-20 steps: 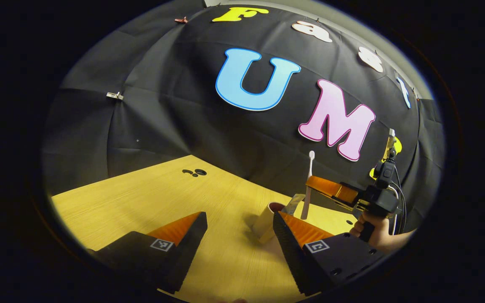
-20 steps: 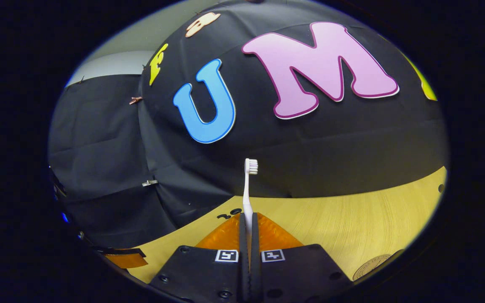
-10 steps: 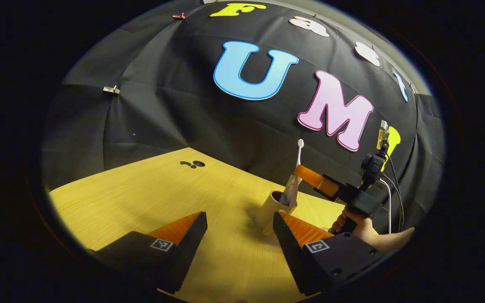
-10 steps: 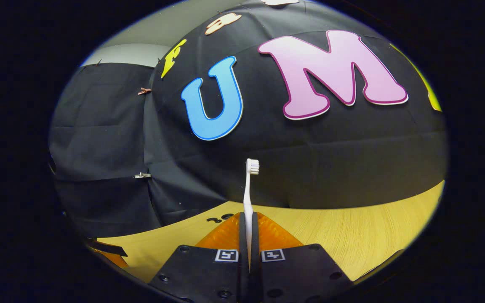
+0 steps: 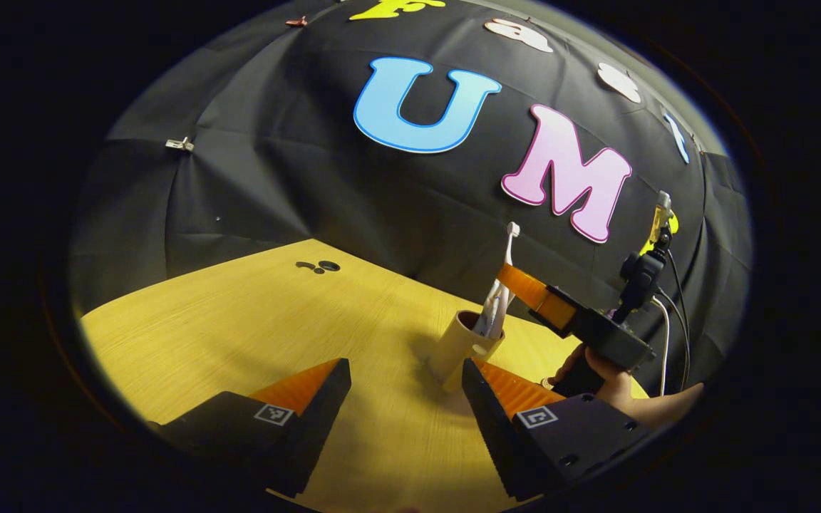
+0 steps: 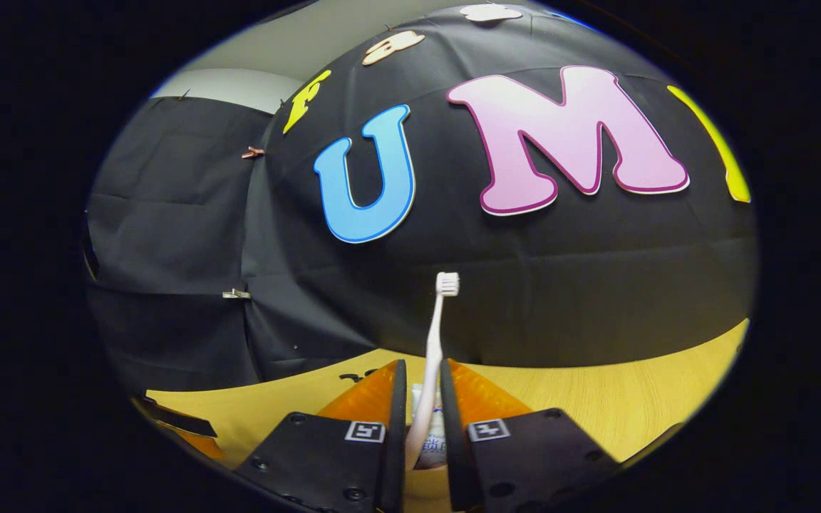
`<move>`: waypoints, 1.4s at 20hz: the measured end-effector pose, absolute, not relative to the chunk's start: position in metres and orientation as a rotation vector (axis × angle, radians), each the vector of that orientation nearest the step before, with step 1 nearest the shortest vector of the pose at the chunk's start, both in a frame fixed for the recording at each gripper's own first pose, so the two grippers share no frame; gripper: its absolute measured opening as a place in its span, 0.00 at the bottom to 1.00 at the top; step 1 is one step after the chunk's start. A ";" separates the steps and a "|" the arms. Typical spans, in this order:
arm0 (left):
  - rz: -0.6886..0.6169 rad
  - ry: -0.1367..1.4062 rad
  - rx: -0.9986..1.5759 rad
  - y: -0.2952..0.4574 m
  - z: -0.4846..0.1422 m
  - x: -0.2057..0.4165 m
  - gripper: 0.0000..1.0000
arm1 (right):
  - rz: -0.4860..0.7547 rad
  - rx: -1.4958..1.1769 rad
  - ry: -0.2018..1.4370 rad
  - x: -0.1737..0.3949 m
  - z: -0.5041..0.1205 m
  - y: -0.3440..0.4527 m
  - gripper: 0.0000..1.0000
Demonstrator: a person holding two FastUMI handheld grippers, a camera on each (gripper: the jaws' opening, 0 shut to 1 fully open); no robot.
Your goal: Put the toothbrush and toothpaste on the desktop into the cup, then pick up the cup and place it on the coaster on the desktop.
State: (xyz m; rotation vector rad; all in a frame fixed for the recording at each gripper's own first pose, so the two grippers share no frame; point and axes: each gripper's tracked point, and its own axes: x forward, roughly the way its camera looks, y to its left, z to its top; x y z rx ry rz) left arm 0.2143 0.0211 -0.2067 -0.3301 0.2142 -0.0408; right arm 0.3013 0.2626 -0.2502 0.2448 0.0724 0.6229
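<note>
Yellow wood-grain desktop [image 5: 254, 335] spans the lower half. Left gripper [image 5: 405, 399] low at 6 o'clock, fingers wide apart, holding nothing. Right gripper [image 5: 524, 286] at 3 o'clock, held by a hand [image 5: 606, 385]; its fingers are parted a little around the toothbrush handle. Cream cylindrical cup [image 5: 459, 347] stands at 5 o'clock. White plastic toothbrush [image 6: 433, 349] leans inside the cup, bristles up, beside a white toothpaste tube [image 6: 426, 431].

Both grippers' fingers [image 5: 482, 399] apart.
</note>
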 end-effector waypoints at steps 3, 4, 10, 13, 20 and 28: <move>-0.045 0.217 -0.328 0.017 -0.207 0.213 0.98 | 0.637 0.233 0.072 0.291 -0.248 0.260 0.30; -0.048 0.220 -0.324 0.016 -0.207 0.213 0.98 | 0.652 0.227 0.068 0.287 -0.247 0.262 0.34; -0.047 0.218 -0.310 0.012 -0.205 0.207 0.97 | 0.685 0.167 0.046 0.261 -0.232 0.254 0.56; -0.041 0.215 -0.315 0.011 -0.204 0.202 0.97 | 0.696 0.164 0.041 0.244 -0.221 0.240 0.60; -0.032 0.211 -0.309 0.008 -0.193 0.199 0.97 | 0.680 0.161 0.107 0.216 -0.221 0.211 0.86; -0.126 0.387 -0.203 -0.014 -0.175 0.250 0.97 | 0.608 0.126 0.287 0.178 -0.251 0.138 0.99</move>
